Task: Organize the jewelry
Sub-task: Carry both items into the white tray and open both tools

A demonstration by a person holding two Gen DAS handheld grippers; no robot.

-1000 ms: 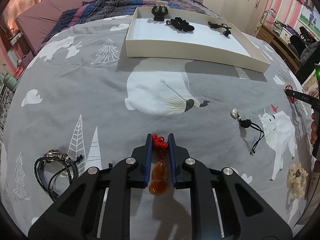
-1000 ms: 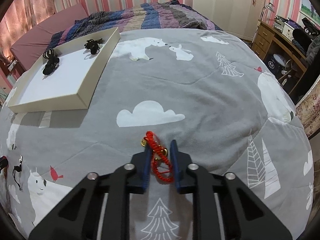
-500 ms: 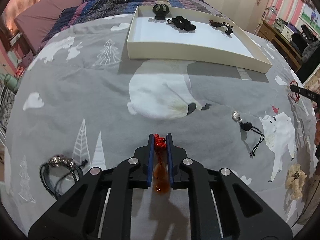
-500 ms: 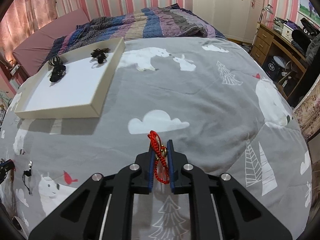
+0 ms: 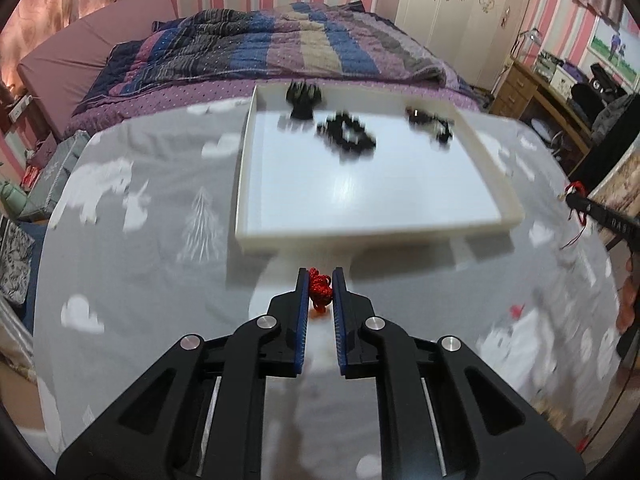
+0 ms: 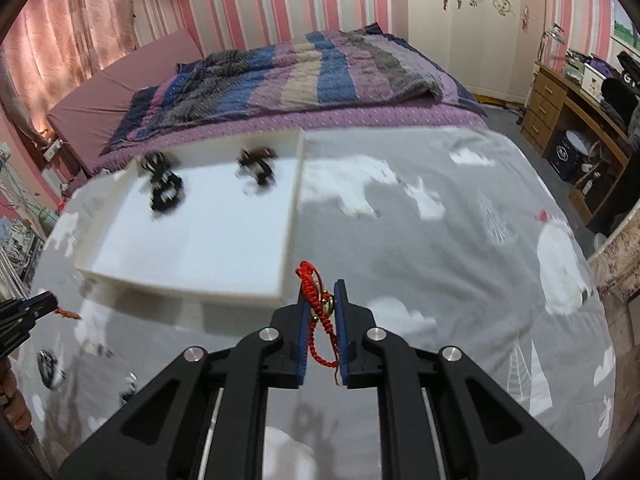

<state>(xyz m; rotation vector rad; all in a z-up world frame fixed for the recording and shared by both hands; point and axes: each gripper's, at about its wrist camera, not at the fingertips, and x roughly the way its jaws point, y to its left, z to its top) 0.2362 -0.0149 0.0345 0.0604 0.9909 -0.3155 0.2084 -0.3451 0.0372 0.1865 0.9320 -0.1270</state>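
My left gripper (image 5: pixel 320 290) pinches a knotted red cord charm (image 5: pixel 319 289); my right gripper (image 6: pixel 322 300) clamps a braided red bracelet (image 6: pixel 316 312) near the white tray (image 6: pixel 290 216) corner.

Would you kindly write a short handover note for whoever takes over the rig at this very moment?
Left claw: shut on a red knotted cord charm, lifted off the bed, short of the white tray.
Right claw: shut on a red braided bracelet with gold beads, beside the tray's near right corner.
Done: three black pieces lie along the tray's far side.
Left: set both red pieces in the tray, then collect the jewelry on the grey bedspread, blurred at lower left of the right view.
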